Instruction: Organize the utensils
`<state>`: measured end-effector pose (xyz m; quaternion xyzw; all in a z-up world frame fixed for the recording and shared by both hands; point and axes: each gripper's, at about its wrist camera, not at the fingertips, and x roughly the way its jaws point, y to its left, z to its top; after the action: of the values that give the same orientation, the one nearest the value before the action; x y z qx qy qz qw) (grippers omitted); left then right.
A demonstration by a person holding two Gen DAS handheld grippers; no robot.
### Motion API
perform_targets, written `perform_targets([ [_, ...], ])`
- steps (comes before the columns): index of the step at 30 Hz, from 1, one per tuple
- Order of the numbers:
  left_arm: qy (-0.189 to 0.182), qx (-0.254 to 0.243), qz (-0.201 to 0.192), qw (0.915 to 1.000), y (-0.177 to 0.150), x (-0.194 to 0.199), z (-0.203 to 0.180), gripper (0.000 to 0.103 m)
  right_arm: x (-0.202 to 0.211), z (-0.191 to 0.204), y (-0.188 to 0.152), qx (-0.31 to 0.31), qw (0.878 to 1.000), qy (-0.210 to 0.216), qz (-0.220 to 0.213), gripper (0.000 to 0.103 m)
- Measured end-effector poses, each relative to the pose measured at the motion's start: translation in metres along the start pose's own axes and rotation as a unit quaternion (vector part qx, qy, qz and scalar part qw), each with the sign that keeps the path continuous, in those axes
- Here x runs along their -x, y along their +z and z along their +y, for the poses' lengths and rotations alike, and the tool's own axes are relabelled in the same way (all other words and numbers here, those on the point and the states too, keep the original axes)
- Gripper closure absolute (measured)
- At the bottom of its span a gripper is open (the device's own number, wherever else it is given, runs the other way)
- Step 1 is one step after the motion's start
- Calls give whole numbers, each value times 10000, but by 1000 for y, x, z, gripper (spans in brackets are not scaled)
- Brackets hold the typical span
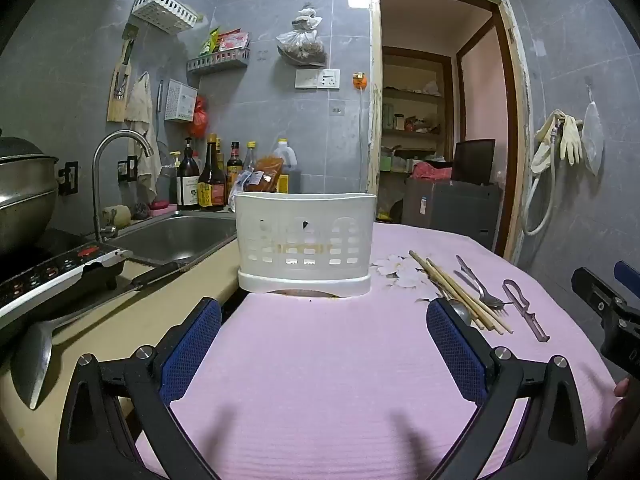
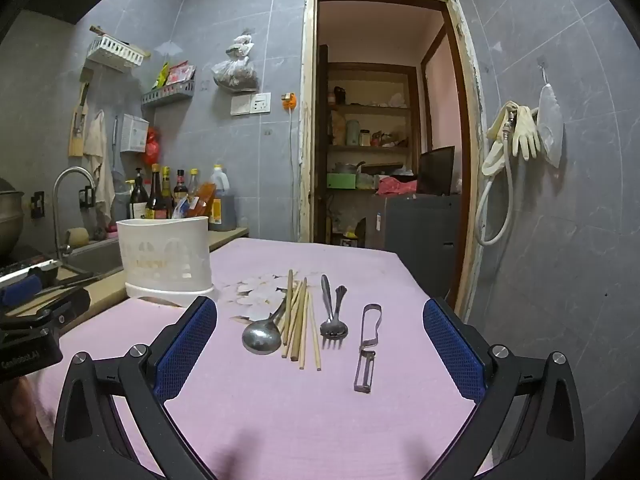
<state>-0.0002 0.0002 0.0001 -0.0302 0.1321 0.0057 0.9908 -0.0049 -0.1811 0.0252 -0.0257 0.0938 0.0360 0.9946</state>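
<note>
Pink cloth [image 2: 320, 420] covers counter in grey-tiled kitchen; both hand-held grippers [image 1: 324, 344] [image 2: 320, 344] spread apart.

On the table [image 2: 360, 420] the utensils lie in a row: spoon [image 2: 262, 336] leftmost, chopsticks [image 2: 302, 320] just right of it, forks [image 2: 333, 316] next, peeler [image 2: 368, 352] at the right end. The utensil holder [image 2: 168, 256] stands at the table's left edge, behind and left of the row, with the sink [image 1: 180, 236] beyond it further left and bottles [image 1: 208, 180] behind that against the wall
</note>
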Motion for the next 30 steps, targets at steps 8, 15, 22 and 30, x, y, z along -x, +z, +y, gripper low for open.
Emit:
perform_targets([
  [8, -15, 0, -12, 10000, 1, -2, 5, 2, 0, 1, -1, 5, 10000, 15, 41, 0],
  [15, 38, -115, -10, 9999, -2, -1, -2, 2, -4, -1, 0, -6, 10000, 3, 85, 0],
  [22, 26, -96, -11, 10000, -1, -1, -2, 2, -3, 1, -2, -23, 9999, 26, 117, 0],
  [30, 45, -65, -31, 10000, -4, -6, 4, 2, -4, 3, -3, -11, 9998, 50, 171, 0],
])
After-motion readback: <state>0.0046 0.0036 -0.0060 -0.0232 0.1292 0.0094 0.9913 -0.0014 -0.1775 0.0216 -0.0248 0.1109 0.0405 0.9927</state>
